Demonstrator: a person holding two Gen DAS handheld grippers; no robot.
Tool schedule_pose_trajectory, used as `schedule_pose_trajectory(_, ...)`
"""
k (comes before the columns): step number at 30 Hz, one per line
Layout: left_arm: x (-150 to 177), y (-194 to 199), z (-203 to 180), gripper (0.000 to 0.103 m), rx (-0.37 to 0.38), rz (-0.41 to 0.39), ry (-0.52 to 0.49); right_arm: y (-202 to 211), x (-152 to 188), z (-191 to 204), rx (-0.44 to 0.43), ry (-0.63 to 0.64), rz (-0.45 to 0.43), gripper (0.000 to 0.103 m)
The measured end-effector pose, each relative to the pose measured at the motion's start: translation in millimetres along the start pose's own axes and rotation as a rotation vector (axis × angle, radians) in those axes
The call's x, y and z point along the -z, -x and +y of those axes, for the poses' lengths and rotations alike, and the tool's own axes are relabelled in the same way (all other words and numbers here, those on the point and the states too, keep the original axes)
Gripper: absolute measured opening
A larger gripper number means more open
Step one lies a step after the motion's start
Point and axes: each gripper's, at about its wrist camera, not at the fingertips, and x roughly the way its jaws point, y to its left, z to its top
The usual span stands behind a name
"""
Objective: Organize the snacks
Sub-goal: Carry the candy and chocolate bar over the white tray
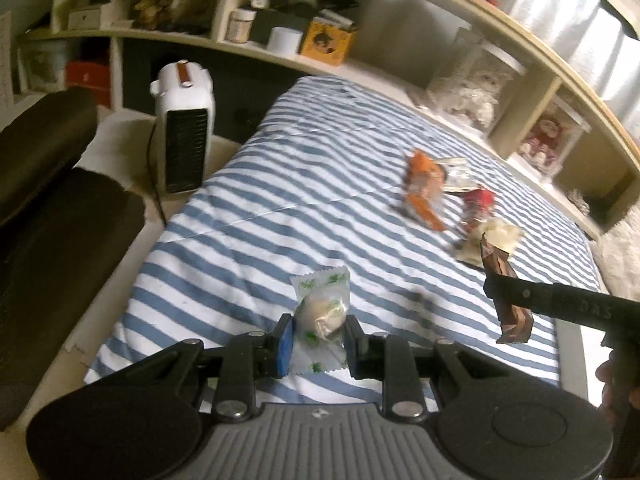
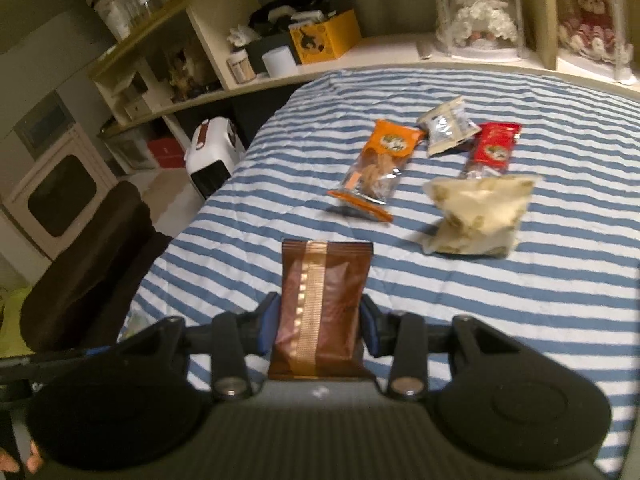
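Observation:
My left gripper (image 1: 319, 340) is shut on a clear-and-white wrapped snack with green print (image 1: 322, 308), held above the striped bedspread (image 1: 280, 208). My right gripper (image 2: 319, 320) is shut on a brown snack packet with a gold strip (image 2: 320, 304); it also shows in the left wrist view (image 1: 506, 280), at the right. Ahead on the bedspread (image 2: 480, 300) lie an orange packet (image 2: 378, 164), a small white-and-silver packet (image 2: 446, 124), a red packet (image 2: 494, 148) and a cream packet (image 2: 480, 216). The left wrist view shows the orange packet (image 1: 424, 188) and red packet (image 1: 478, 204) too.
A white heater (image 1: 184, 128) stands on the floor left of the bed, also in the right wrist view (image 2: 214, 156). A curved shelf (image 2: 360, 56) with boxes, jars and dolls runs behind the bed. A dark chair (image 1: 52, 208) is at the left.

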Motion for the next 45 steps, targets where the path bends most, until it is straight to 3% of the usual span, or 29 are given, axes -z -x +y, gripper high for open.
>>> schedule_pose_trajectory(22, 12, 12, -125, 0.028, 0.112, -0.046, -0.167, 124, 41, -97, 0.041, -0.11, -0.138, 0.047)
schedule_pose_trajectory(32, 24, 9, -195, 0.028, 0.209, -0.071, -0.226, 163, 57, -143, 0.087, -0.145, -0.187, 0.047)
schedule_pose_trajectory(45, 54, -28, -280, 0.028, 0.321, 0.008, -0.294, 199, 86, -220, 0.15, -0.231, -0.213, 0.047)
